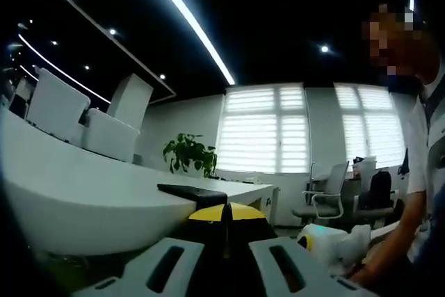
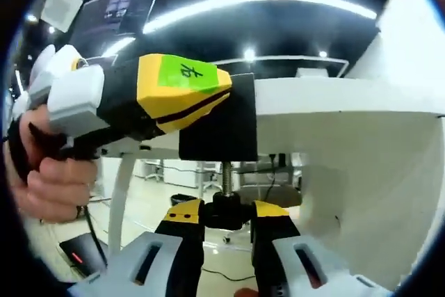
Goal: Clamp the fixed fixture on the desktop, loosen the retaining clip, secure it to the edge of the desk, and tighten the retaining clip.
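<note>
The black clamp fixture (image 2: pixel 224 130) sits against the edge of the white desk (image 2: pixel 334 99), and its threaded screw (image 2: pixel 226 174) hangs down to a black knob (image 2: pixel 227 208). My right gripper (image 2: pixel 227 212) is shut on that knob from below, one yellow tip on each side. My left gripper (image 2: pixel 221 92), yellow with a green label and held by a hand (image 2: pixel 49 179), comes in from the left and is shut on the fixture's upper part. In the left gripper view its yellow tips (image 1: pixel 226 215) meet over the black fixture plate (image 1: pixel 191 193) beside the desk (image 1: pixel 83 193). The right gripper (image 1: pixel 327 241) shows at lower right.
A person (image 1: pixel 424 172) stands at the right. Office chairs (image 1: pixel 323 203) and a potted plant (image 1: pixel 189 152) stand before blinded windows. White monitor backs (image 1: pixel 104 133) rise over the desk's far side. Below the desk are a leg (image 2: pixel 119 199) and open floor.
</note>
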Available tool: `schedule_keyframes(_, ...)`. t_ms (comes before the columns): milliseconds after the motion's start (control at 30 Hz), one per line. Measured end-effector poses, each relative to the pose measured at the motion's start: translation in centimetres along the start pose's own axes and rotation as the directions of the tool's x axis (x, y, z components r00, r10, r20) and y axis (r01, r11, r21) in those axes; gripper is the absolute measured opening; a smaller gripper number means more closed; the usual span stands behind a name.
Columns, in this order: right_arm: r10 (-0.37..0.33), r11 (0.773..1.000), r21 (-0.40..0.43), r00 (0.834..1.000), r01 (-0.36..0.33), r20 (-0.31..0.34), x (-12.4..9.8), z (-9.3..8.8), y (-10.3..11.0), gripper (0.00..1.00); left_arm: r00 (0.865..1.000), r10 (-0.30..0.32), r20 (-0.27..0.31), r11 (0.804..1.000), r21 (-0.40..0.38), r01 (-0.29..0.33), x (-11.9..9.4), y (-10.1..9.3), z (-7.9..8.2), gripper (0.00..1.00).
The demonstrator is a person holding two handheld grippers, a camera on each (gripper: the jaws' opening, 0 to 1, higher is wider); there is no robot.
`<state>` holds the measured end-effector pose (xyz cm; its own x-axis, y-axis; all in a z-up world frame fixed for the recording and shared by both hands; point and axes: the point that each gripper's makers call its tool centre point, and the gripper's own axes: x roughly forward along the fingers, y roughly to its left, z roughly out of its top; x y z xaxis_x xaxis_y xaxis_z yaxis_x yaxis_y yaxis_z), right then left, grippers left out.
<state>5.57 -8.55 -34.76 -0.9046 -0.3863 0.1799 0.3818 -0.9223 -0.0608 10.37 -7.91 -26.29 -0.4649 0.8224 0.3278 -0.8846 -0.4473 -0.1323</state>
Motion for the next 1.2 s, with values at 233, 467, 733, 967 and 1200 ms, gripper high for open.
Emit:
schedule_keyframes(233, 0.289, 0.956, 0.03, 0.957, -0.29, 0.034, 0.1, -0.1, 0.5, 0.24, 1.0, -0.003, -0.007, 1.0, -0.002, 0.003, 0.0, 0.0, 0.0, 0.02)
schedule_keyframes(467, 0.487, 0.873, 0.042, 0.873, -0.486, -0.023, 0.5, -0.4, 0.5, 0.24, 1.0, -0.005, 0.0, 1.0, -0.005, 0.005, 0.0, 0.0, 0.0, 0.02)
schedule_keyframes(733, 0.335, 0.942, 0.038, 0.94, -0.333, -0.07, -0.2, -1.5, -0.3, 0.28, 1.0, -0.009, -0.001, 1.0, -0.005, 0.009, 0.0, 0.0, 0.0, 0.02)
schedule_keyframes(967, 0.014, 0.997, 0.077, 0.997, -0.009, -0.073, -2.6, -1.1, -0.9, 0.48, 1.0, -0.009, 0.014, 1.0, -0.012, 0.009, -0.1, 0.1, 0.1, 0.02)
schedule_keyframes(1200, -0.186, 0.979, 0.072, 0.98, 0.191, -0.067, -3.4, 0.6, -0.6, 0.49, 1.0, -0.005, 0.023, 1.0, -0.014, 0.005, -0.1, 0.0, 0.1, 0.02)
